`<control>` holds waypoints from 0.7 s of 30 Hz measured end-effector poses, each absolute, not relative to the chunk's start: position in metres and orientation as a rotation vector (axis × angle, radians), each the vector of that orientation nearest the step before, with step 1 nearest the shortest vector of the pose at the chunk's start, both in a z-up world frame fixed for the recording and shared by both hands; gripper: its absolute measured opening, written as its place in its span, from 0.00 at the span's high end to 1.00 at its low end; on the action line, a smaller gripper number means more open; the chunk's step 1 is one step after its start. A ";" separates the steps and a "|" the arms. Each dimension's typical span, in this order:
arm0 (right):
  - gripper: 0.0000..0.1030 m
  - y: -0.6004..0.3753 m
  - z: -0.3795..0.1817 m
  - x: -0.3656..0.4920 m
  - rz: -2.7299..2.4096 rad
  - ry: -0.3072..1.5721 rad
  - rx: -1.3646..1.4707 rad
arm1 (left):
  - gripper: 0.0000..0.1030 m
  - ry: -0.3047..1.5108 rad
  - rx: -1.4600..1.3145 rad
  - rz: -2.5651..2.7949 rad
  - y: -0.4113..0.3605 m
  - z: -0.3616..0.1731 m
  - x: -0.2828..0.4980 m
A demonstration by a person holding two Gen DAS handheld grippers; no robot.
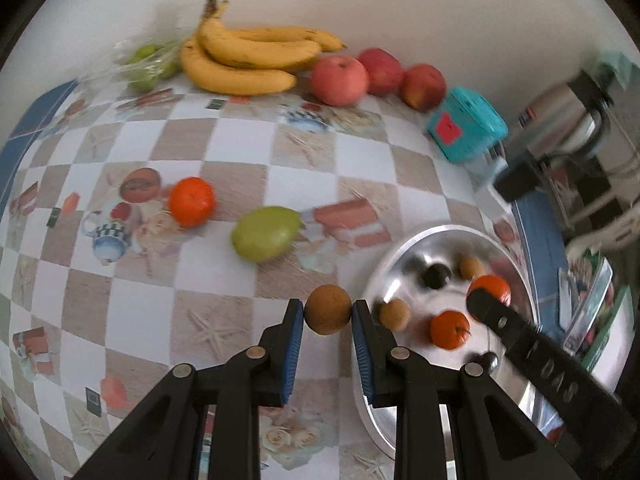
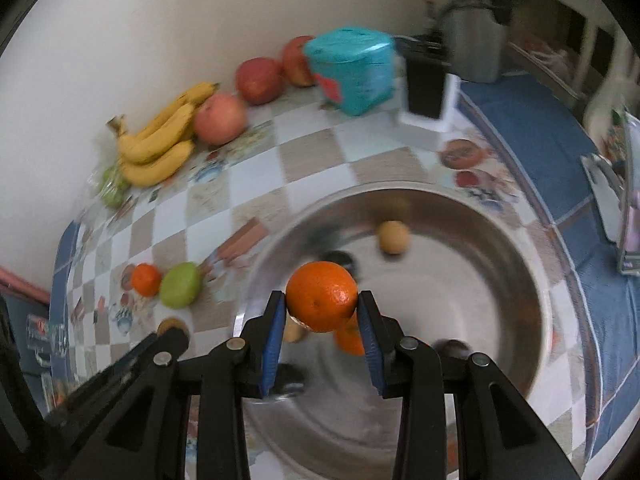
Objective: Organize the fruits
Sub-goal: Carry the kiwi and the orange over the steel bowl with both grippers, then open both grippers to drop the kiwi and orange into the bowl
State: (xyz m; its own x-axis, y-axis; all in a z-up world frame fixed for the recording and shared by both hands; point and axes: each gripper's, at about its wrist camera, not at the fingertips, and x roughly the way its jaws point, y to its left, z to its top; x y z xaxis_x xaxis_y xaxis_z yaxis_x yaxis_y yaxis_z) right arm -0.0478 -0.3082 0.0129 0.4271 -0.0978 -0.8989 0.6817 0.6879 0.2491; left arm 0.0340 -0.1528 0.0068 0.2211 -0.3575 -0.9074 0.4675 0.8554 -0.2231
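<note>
Your left gripper (image 1: 328,312) gripped the brown fruit (image 1: 328,309) over the worktop (image 1: 160,280), just left of the bowl (image 1: 404,252); your right gripper (image 2: 322,304) clamped an orange (image 2: 322,296) above the bowl, the nearer hand to it.

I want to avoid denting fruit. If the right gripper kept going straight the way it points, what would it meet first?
Probably the second orange in the steel bowl, just beyond the held orange in the right gripper; depth is unclear.
</note>
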 end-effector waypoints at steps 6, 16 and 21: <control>0.63 -0.339 0.007 -0.074 -0.637 1.016 0.722 | 0.74 1.235 0.173 -0.658 -0.175 0.001 0.012; 0.63 -0.358 -0.006 -0.091 -0.705 1.026 0.782 | 0.74 1.274 0.242 -0.770 -0.204 -0.016 -0.018; 0.63 -0.361 -0.011 -0.092 -0.714 1.031 0.792 | 0.74 1.283 0.273 -0.787 -0.212 -0.025 -0.027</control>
